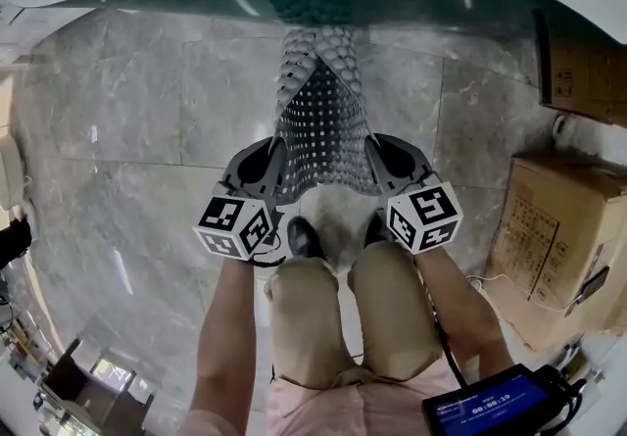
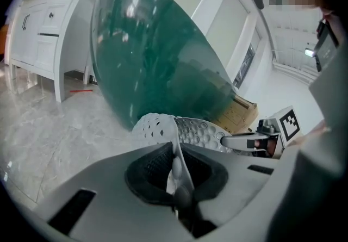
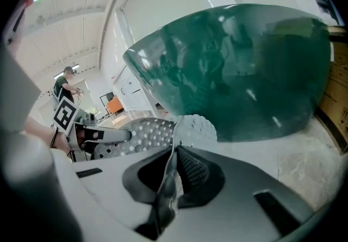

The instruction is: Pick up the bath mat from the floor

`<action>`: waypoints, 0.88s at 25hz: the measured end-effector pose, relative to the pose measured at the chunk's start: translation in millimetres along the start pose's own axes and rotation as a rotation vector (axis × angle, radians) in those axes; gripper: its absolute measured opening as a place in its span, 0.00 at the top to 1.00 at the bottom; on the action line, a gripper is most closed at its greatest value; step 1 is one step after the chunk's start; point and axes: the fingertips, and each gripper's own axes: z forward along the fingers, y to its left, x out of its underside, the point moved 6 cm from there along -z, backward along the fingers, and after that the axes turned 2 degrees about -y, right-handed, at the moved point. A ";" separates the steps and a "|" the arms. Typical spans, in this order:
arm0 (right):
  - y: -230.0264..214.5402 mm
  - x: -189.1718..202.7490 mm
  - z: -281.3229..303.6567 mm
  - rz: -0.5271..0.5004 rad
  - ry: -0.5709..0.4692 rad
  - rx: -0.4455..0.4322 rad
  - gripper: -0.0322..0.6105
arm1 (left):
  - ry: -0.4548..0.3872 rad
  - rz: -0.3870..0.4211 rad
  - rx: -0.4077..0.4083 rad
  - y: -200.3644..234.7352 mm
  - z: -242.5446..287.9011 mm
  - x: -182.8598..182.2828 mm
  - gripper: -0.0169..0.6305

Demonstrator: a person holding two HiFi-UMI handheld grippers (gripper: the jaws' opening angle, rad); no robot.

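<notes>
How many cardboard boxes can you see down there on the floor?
2. A large light brown cardboard box stands at the right; a darker brown cardboard box sits beyond it, at the upper right edge. Others may be hidden outside the view.

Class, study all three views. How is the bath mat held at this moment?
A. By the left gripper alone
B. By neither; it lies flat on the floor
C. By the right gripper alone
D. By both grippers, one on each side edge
D: the left gripper and the right gripper are each shut on a side edge of the bath mat, which hangs between them.
</notes>
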 end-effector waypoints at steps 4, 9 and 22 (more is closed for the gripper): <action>10.6 -12.9 -10.5 -0.005 0.003 -0.016 0.91 | -0.007 -0.002 0.006 -9.5 -13.7 -12.1 0.92; 27.6 -37.8 -23.7 -0.027 0.002 -0.034 0.91 | -0.007 -0.007 0.013 -23.6 -31.6 -33.3 0.92; 89.2 -138.4 -84.3 -0.047 -0.009 -0.055 0.91 | -0.026 -0.016 0.040 -74.0 -108.8 -122.2 0.92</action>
